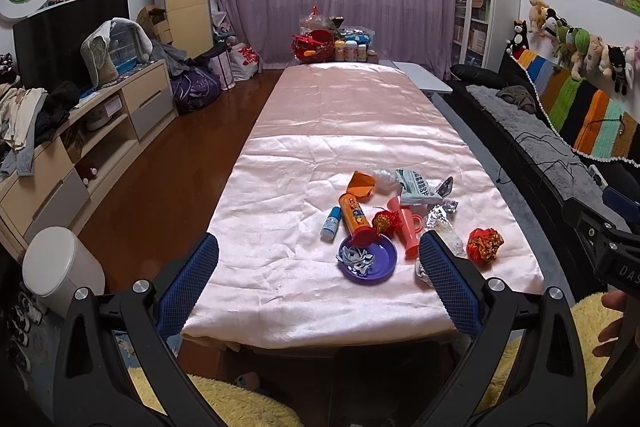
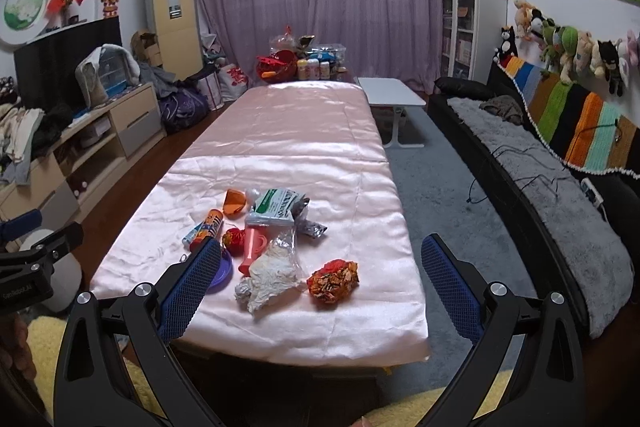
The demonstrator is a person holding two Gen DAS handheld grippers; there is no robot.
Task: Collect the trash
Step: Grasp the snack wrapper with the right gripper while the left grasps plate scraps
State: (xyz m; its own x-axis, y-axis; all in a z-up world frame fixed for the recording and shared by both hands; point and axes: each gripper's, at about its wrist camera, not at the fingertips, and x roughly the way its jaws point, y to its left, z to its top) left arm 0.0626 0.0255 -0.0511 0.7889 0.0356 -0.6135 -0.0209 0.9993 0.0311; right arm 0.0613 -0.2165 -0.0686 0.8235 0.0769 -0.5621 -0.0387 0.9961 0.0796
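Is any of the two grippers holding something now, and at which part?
Nothing is held. The left gripper and the right gripper are both open, above the near table edge.

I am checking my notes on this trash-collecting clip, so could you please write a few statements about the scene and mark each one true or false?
1. Both tongs, left and right, are open and hold nothing. True.
2. The purple dish is empty. False: pale scraps of paper lie in it.
3. The crumpled red and gold wrapper lies on the pink cloth near the table's front right corner. True.
4. The orange tube stands upright. False: it lies on its side, its red cap at the dish's rim.
5. The white bin stands on the table. False: it stands on the floor, left of the table.
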